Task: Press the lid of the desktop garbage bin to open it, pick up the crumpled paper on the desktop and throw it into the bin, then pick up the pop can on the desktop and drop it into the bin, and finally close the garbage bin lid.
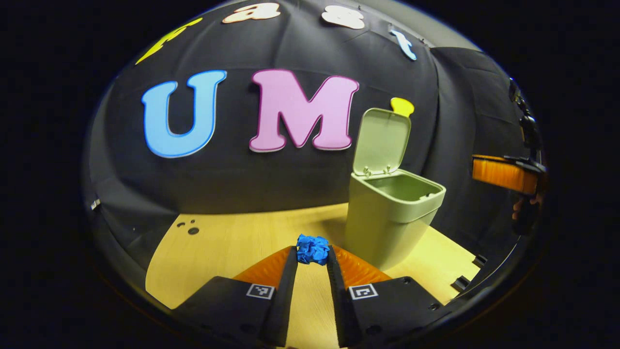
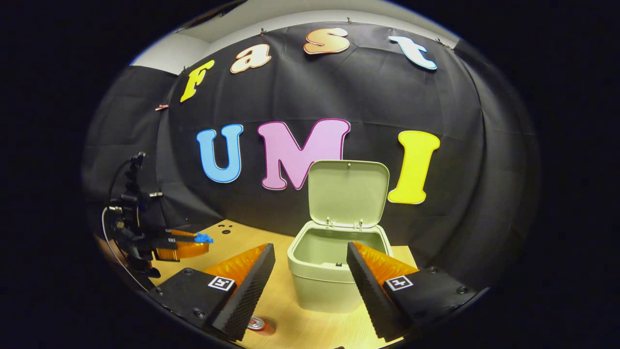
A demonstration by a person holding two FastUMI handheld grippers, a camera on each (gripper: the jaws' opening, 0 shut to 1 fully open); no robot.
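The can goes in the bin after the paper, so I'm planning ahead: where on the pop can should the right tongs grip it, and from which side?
The pop can seems to lie on its side on the desk, just below the right tongs. Probably come from above and close across its round body mid-length.

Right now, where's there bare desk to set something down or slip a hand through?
Bare wood lies left of the bin, running to the dark holes near the wall. It is crowded at the left claw holding the blue paper, and by the can under the right claw.
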